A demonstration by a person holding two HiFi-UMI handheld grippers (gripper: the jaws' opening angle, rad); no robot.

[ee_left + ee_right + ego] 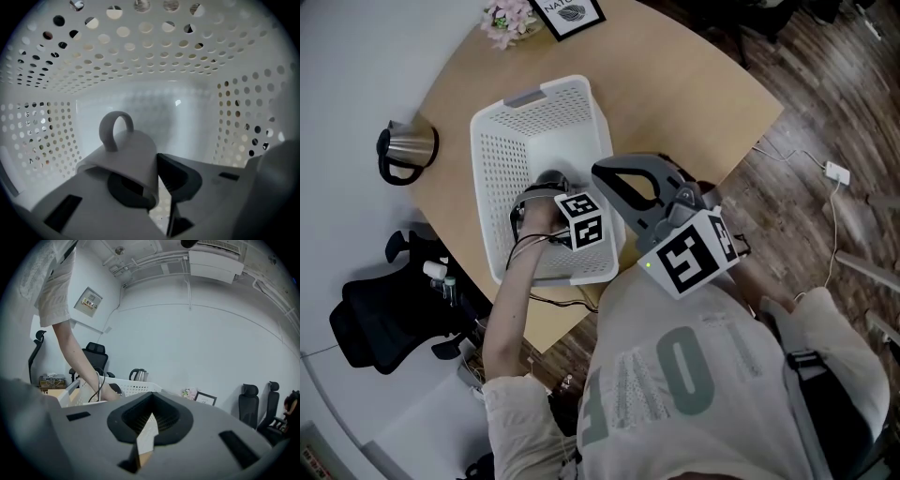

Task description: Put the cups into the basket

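Shows the left gripper (157, 180) deep inside the white basket (492, 169) on the wooden table (675, 94), jaws clamped on the wall of a white cup (129, 150). Held within the basket walls, tipped on its side, handle up. Shows the right gripper (149, 420) raised just right of the basket, jaws pressed together on nothing. At the table's left edge, a steel kettle (408, 145).

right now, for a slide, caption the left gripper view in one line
Left tongs clamp the rim of a white handled cup, handle up, inside the white perforated plastic basket.
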